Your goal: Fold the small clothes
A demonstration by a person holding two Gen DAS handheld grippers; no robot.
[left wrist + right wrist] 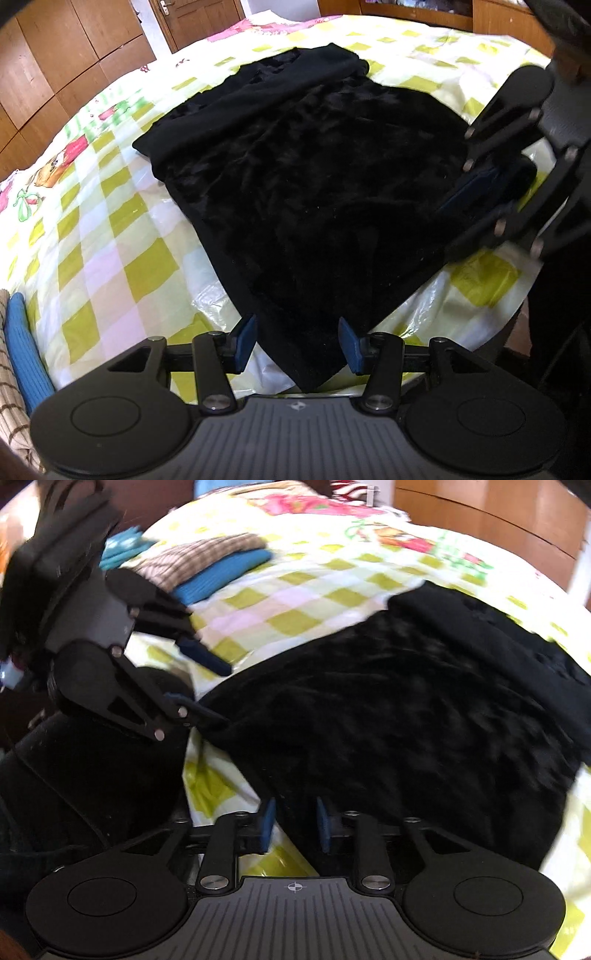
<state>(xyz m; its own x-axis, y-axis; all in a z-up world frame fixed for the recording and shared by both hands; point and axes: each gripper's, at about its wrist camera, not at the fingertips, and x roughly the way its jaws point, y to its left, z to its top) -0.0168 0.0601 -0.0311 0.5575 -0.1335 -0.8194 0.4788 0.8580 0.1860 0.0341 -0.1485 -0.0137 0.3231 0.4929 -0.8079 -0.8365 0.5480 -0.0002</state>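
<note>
Item: black garment (303, 177), spread on our checked bedsheet (110, 221), partly folded. Left gripper (297, 341) and right gripper (293, 825) both apart, gripping nothing. Folded pile (207, 568) done; this remains.

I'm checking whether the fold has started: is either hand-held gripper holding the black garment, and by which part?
Neither holds it. The left hand-held gripper and the right hand-held gripper are open over the near edge of the black garment, pads not pressing.
</note>
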